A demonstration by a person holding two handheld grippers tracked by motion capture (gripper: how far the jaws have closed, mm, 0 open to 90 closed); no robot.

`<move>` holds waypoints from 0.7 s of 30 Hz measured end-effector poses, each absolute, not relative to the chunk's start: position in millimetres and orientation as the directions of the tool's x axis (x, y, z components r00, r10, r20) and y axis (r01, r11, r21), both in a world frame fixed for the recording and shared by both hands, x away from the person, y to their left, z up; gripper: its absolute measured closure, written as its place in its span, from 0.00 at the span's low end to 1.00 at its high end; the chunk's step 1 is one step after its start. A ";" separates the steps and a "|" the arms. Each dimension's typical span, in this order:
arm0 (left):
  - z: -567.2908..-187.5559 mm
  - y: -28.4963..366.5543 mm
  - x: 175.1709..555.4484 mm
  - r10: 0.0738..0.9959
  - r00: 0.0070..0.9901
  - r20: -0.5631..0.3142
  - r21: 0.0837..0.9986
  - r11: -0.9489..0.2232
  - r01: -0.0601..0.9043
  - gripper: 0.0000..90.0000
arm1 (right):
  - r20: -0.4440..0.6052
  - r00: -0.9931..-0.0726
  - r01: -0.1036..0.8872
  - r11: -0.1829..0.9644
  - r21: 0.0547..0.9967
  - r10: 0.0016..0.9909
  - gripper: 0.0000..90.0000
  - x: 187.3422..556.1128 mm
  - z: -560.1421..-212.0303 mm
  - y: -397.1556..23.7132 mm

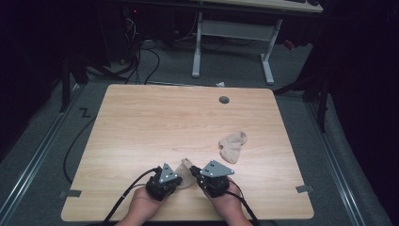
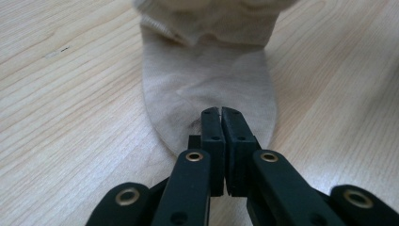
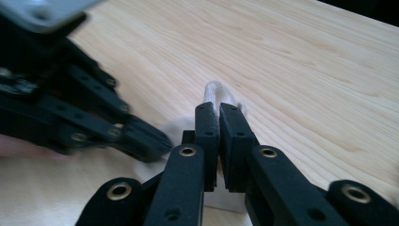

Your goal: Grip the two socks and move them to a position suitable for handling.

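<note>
High view: two hands come in at the near edge of the wooden counter (image 1: 141, 122), each bearing a gripper, and a beige sock (image 1: 186, 173) lies between them. The left gripper (image 1: 175, 181) sits just left of that sock and the right gripper (image 1: 200, 180) just right of it, both close together. In the left gripper view the jaws stand together, pinched on the rounded near end of the sock (image 2: 207, 89), whose fabric spreads flat on the counter beyond them and bunches up at the far end. In the right gripper view the jaws are likewise together, clamped on a small fold of pale sock fabric (image 3: 217, 94) that pokes up past their tips, with the left gripper (image 3: 141, 136) blurred just to the side. A second sock (image 1: 233, 145) lies crumpled farther up the counter to the right, well apart from both grippers. A grey round plug (image 1: 224, 100) sits near the far edge.
</note>
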State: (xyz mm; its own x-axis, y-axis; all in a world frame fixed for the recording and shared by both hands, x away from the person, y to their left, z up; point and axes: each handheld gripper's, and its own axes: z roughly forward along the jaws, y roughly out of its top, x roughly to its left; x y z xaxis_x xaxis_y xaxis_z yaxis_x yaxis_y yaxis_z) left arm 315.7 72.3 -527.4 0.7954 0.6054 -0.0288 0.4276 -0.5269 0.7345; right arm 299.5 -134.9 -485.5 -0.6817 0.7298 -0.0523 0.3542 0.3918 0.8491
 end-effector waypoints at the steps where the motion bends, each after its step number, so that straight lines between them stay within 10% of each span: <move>1: -527.4 72.3 315.7 0.605 0.795 -0.029 0.735 -0.527 0.428 0.98 | -0.052 -0.682 0.354 0.392 0.849 0.730 0.96 299.5 -485.5 -134.9; 21: -522.8 98.3 321.8 0.639 0.769 -0.017 0.712 -0.532 0.458 0.91 | -0.012 -0.610 0.492 0.391 0.778 0.793 0.92 307.8 -508.1 -180.3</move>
State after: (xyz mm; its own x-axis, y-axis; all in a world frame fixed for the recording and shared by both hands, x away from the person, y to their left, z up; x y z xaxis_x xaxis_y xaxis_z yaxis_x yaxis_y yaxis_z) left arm 321.8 98.3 -522.8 0.7687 0.6394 -0.0165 0.4582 -0.5325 0.7117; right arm 307.8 -180.3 -508.1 -0.6095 0.7927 -0.0124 0.4921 0.3906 0.7780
